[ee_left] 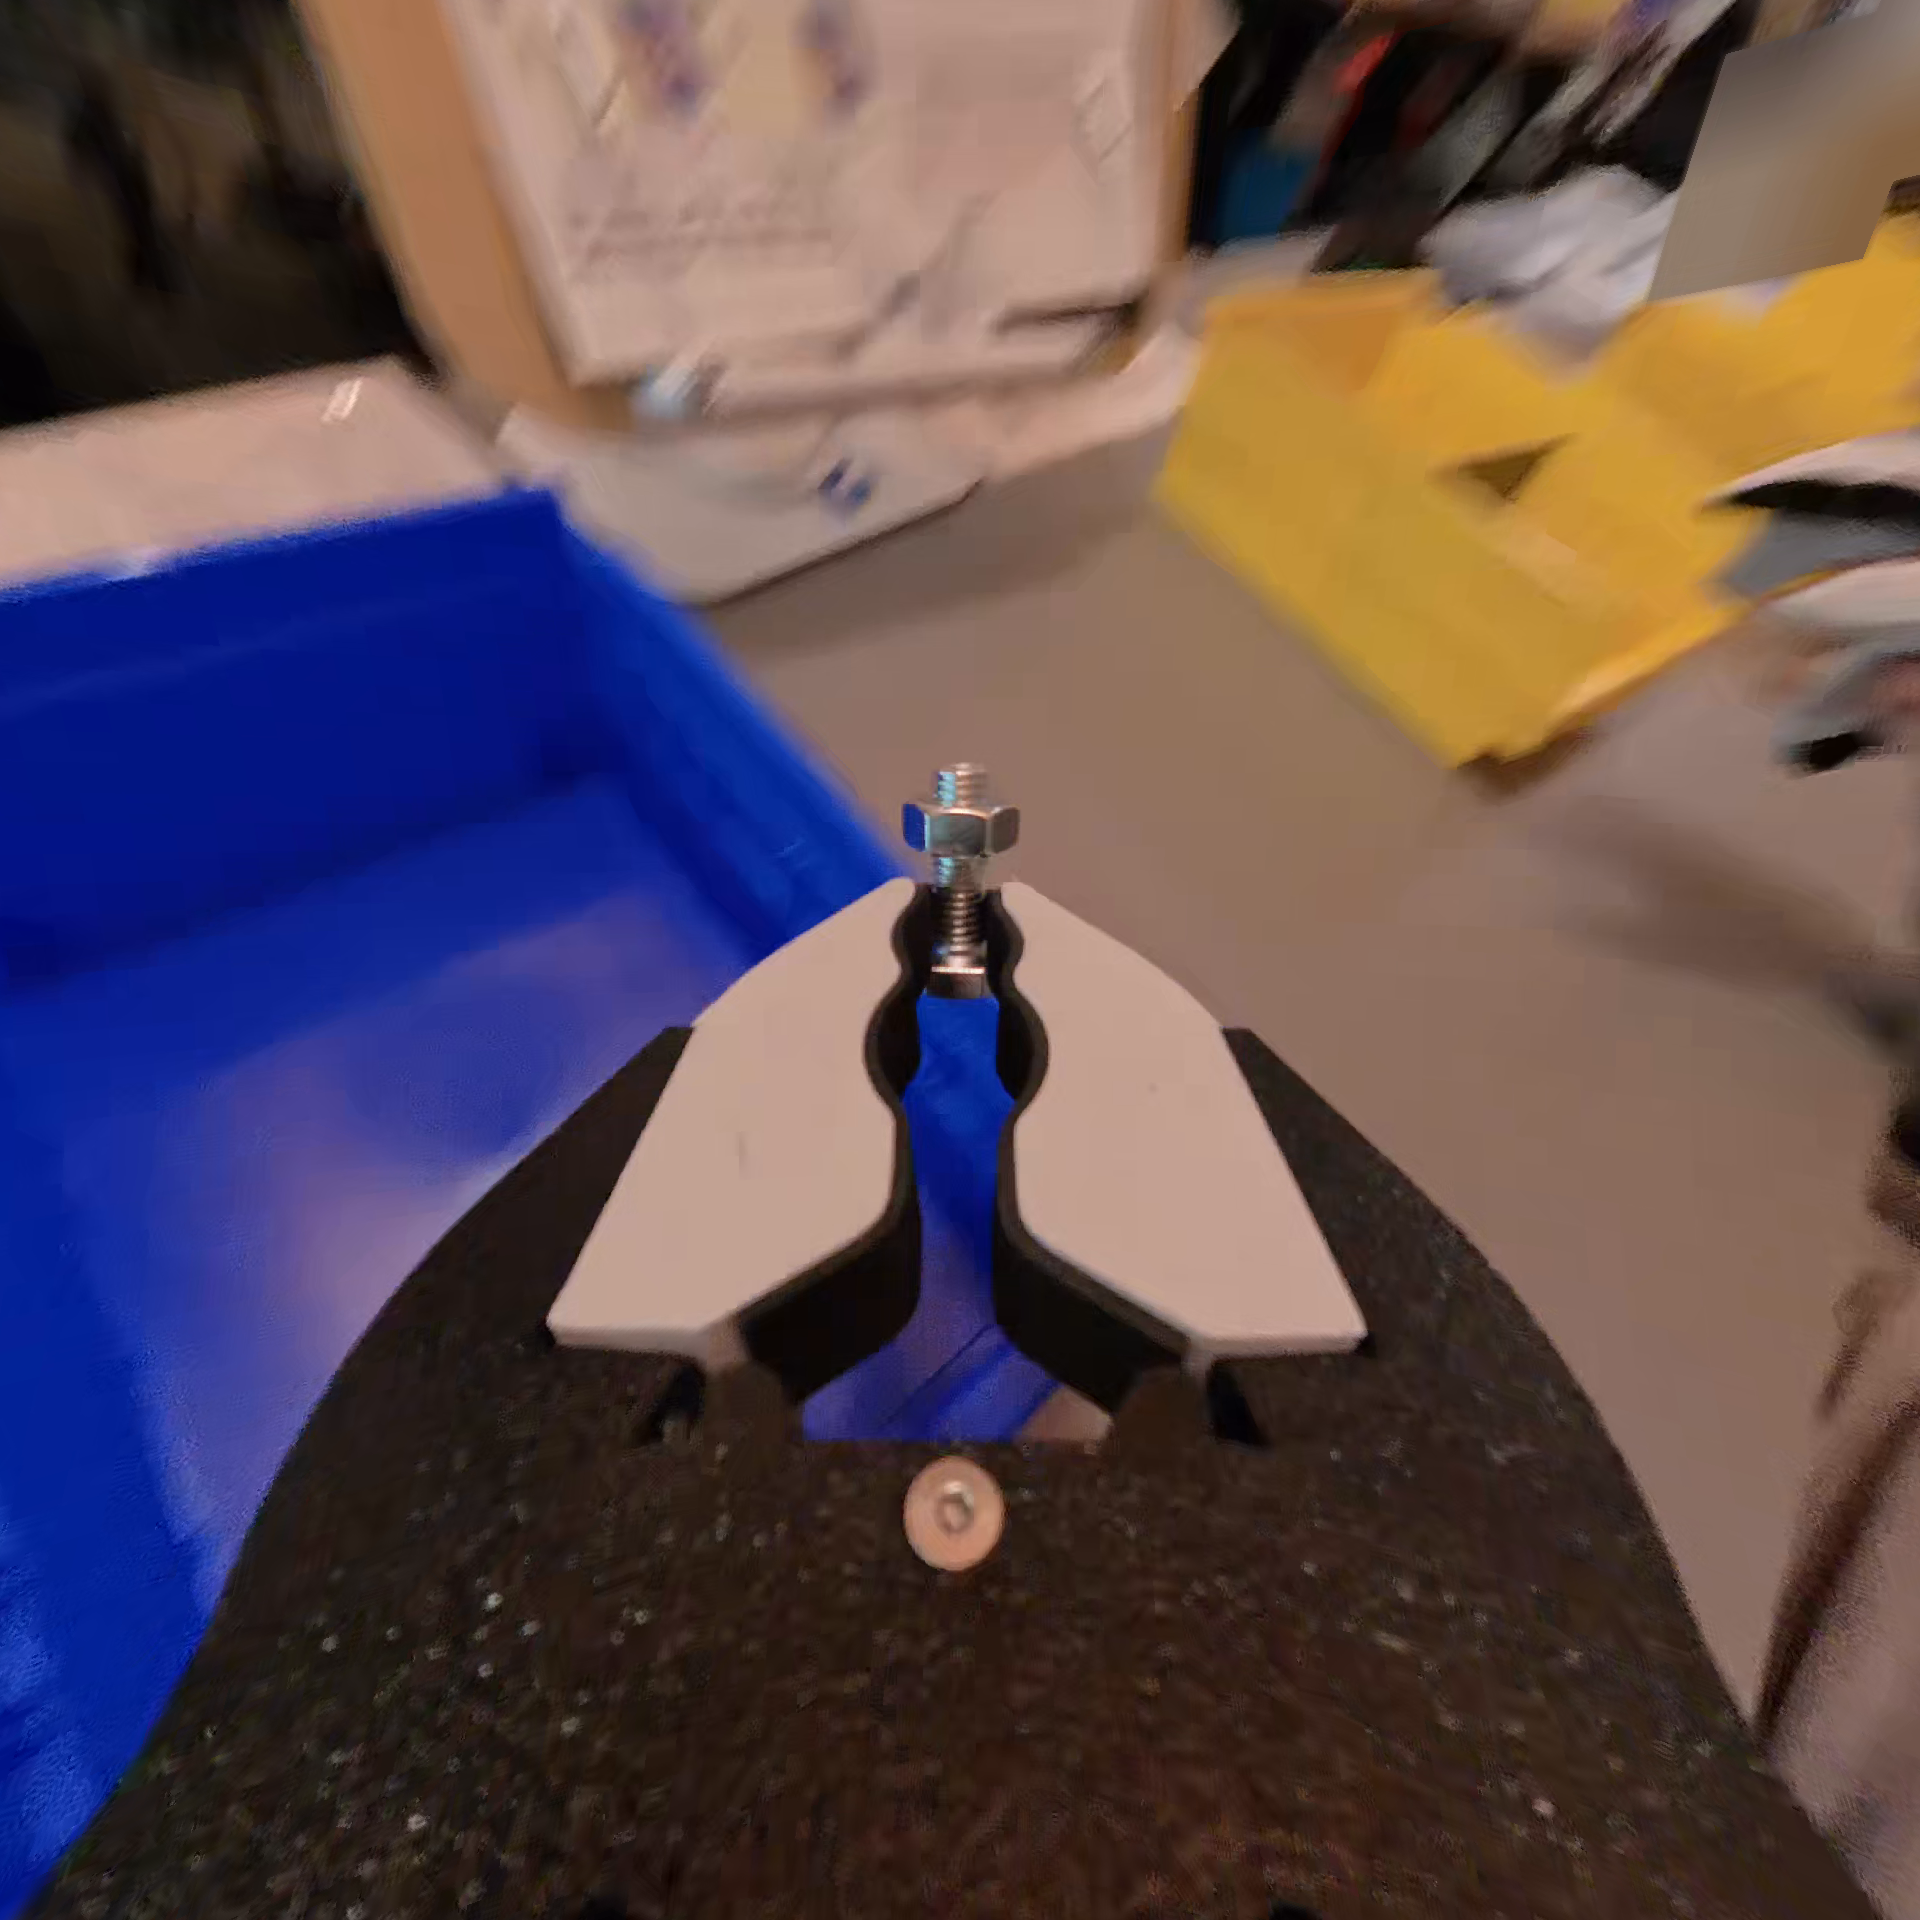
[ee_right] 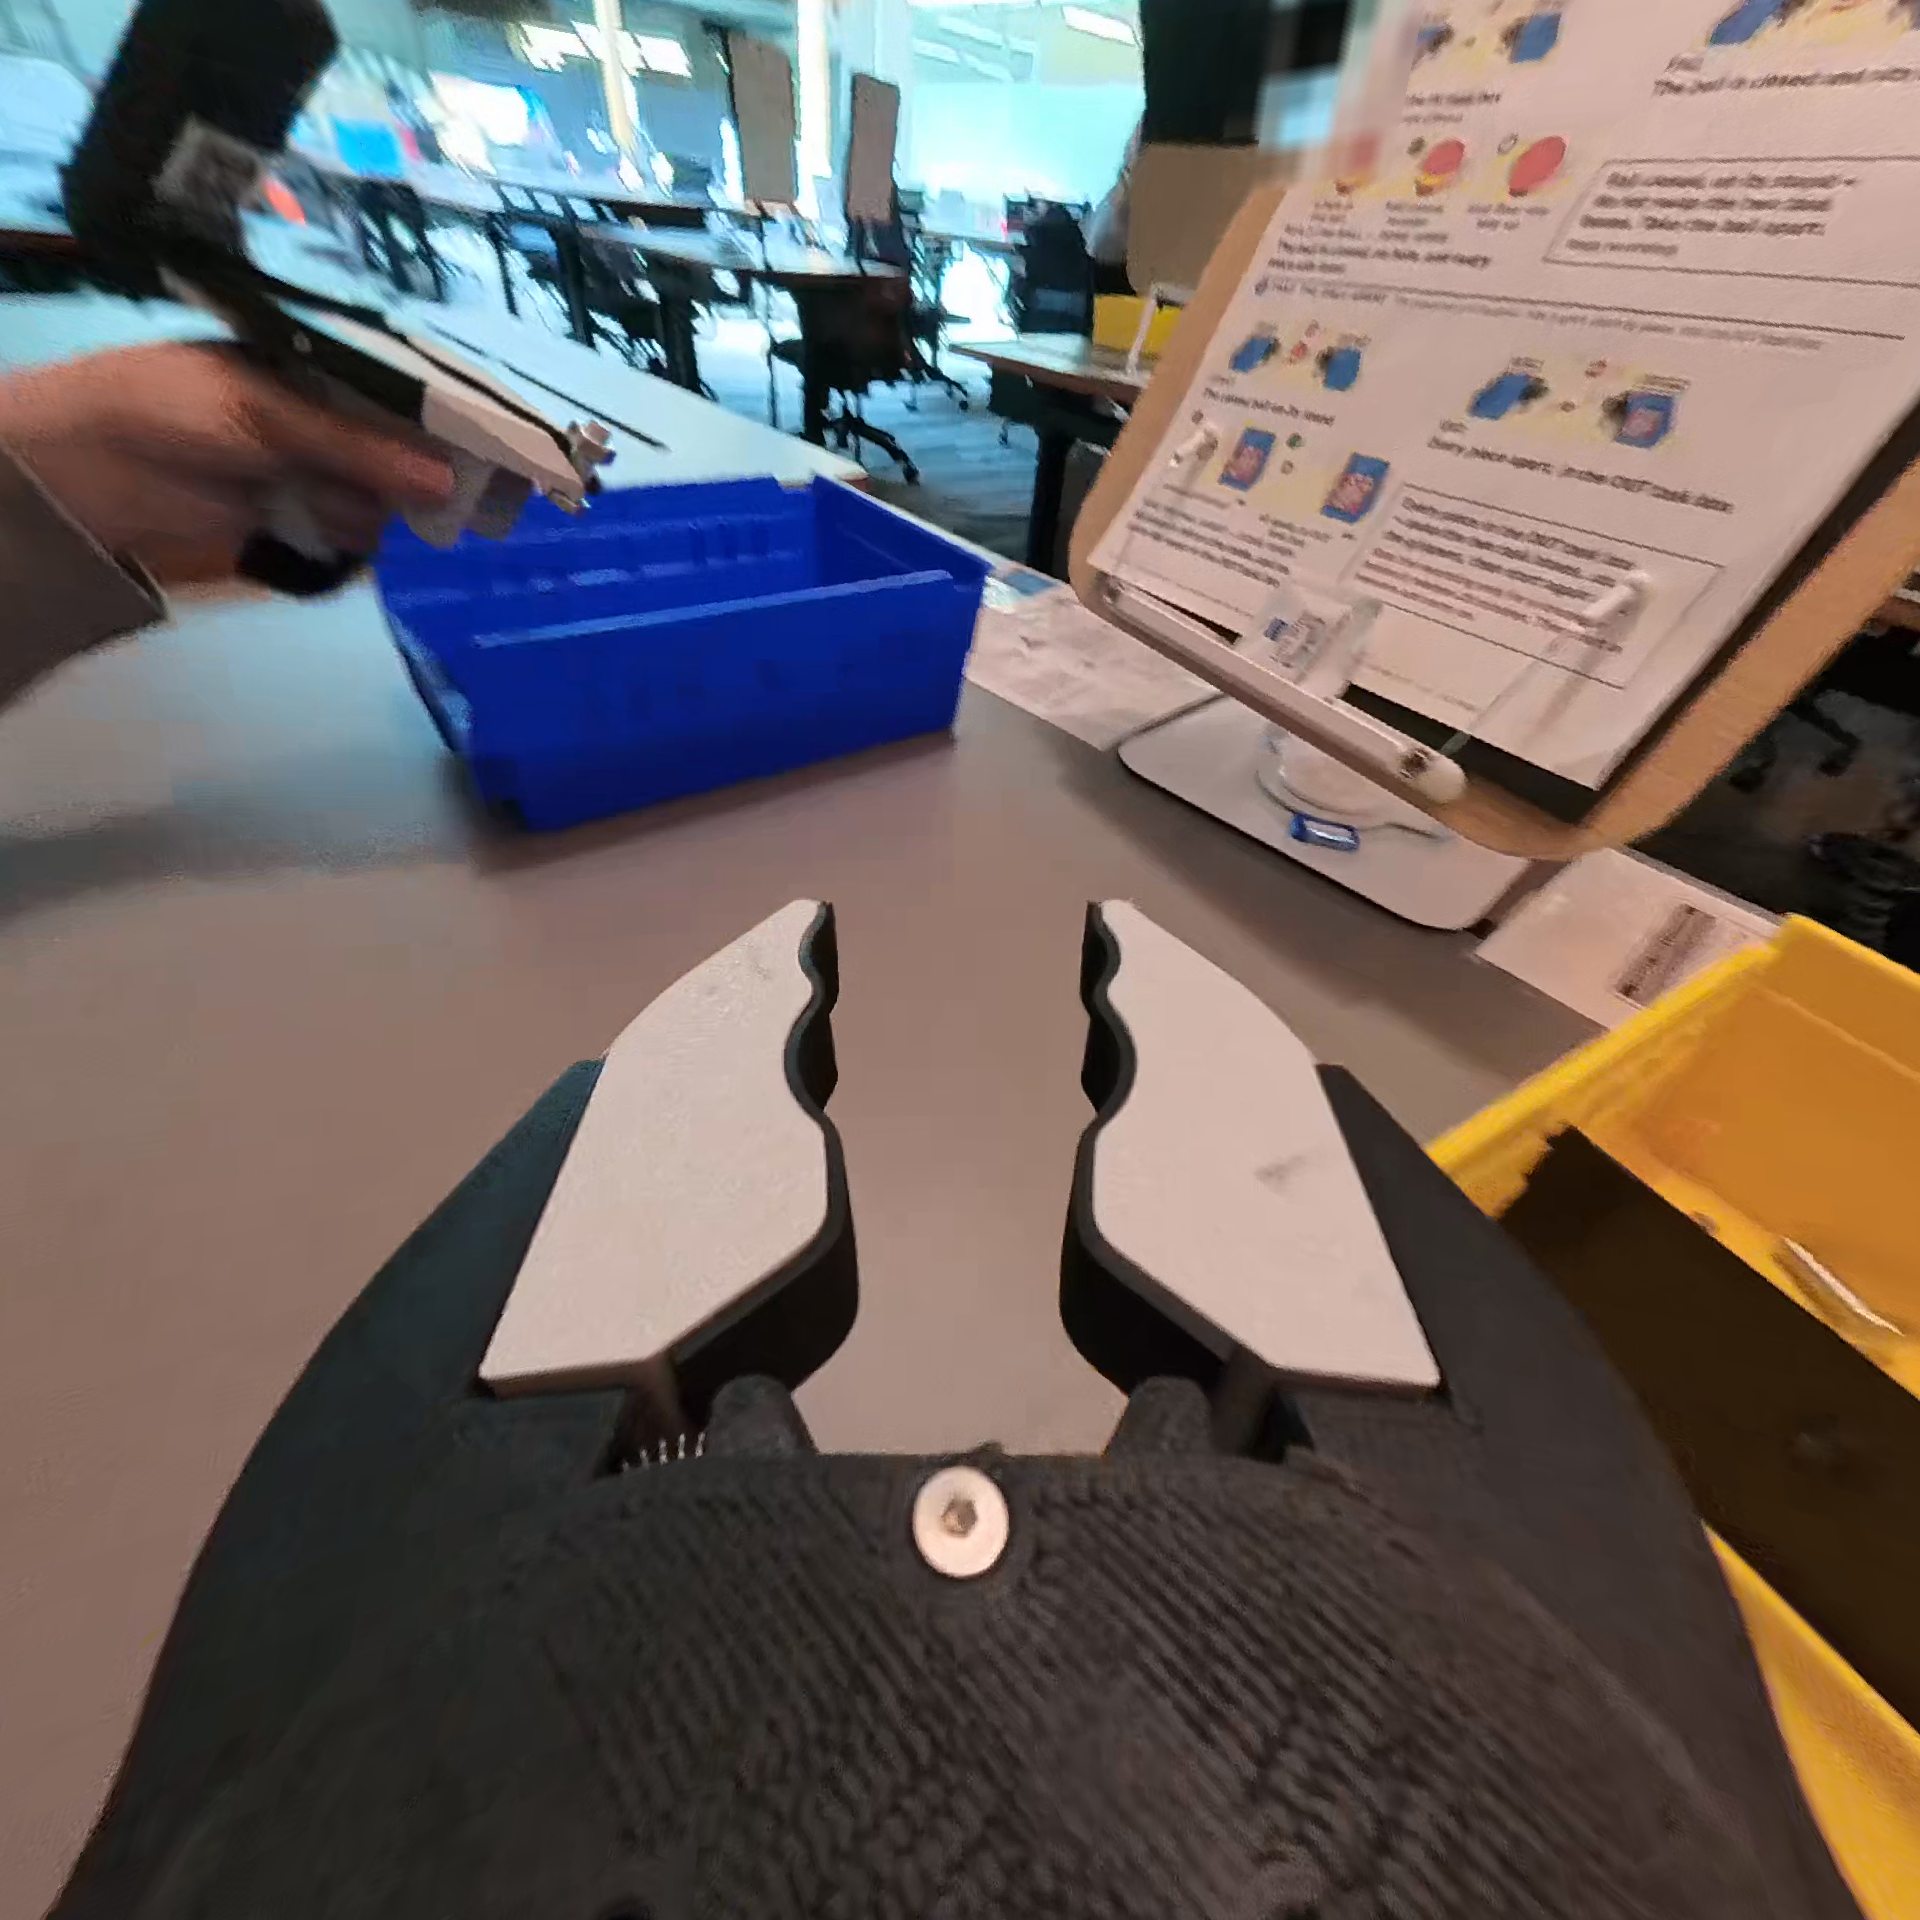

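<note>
A: Entry. The left hand-held gripper [ee_left: 958,914] is closed on a small silver bolt [ee_left: 958,883] with a hex nut [ee_left: 960,828] threaded near its far end. Both fingertips [ee_left: 883,914] press the threaded shank; nut and bolt tip stick out past them.

B: Where is it sitting?

A: In the air. The blue bin [ee_left: 416,831] lies under and to the left of that hand-held gripper. From the right wrist view, the bolt hangs over the bin's near-left corner, above the rim, not inside.

B: And the right one?

A: The right hand-held gripper [ee_right: 958,935] stands open, nothing between its fingers, only bare grey surface [ee_right: 956,831] below. A yellow bin [ee_right: 1714,1143] is close at its right; the blue bin is ahead and to its left, well apart.

B: Progress?

A: Judged only: the nut is on the bolt, and the assembly is held but not set down anywhere. The visible part of the blue bin's floor shows nothing in it. An instruction sheet on a stand [ee_right: 1455,468] sits ahead-right.
</note>
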The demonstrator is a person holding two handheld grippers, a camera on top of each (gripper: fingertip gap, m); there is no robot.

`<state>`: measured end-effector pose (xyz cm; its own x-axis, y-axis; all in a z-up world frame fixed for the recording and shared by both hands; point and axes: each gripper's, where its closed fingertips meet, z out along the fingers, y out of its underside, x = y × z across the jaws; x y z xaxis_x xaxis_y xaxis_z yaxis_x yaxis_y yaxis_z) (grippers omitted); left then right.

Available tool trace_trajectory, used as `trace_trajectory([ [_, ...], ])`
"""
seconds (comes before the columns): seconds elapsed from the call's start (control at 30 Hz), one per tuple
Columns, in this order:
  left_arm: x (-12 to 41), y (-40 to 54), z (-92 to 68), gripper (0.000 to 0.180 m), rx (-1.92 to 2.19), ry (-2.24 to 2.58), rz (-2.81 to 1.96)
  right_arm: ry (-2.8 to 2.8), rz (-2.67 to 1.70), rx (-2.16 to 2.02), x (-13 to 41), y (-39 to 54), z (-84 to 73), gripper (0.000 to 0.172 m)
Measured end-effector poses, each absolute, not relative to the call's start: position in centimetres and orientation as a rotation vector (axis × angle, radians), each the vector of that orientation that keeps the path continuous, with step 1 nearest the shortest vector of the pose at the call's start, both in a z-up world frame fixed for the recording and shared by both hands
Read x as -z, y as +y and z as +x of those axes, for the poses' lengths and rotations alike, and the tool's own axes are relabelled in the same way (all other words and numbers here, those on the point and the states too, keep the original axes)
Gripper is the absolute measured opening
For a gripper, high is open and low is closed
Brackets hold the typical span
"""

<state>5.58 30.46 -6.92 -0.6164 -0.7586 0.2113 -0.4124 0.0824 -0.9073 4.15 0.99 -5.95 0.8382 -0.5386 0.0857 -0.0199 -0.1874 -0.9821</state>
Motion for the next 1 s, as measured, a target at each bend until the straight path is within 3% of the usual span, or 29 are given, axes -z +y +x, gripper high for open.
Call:
trace_trajectory([
  [0.03,5.5,28.6,4.1,0.009,1.668,2.010,-1.063,0.414,-1.684,0.465,5.6,1.8,3.7,0.044],
  [0.2,3.0,19.3,-2.4,0.009,2.187,1.905,-0.635,0.283,-1.596,0.316,4.8,7.0,0.1,0.047],
  [0.37,6.2,13.5,-5.0,0.009,2.418,1.918,-0.385,0.251,-1.472,0.225,4.1,10.2,-4.0,0.049],
  [1.0,8.7,10.0,-7.8,0.009,2.450,1.929,-0.144,0.160,-1.490,0.269,6.8,12.8,-7.0,0.035],
])
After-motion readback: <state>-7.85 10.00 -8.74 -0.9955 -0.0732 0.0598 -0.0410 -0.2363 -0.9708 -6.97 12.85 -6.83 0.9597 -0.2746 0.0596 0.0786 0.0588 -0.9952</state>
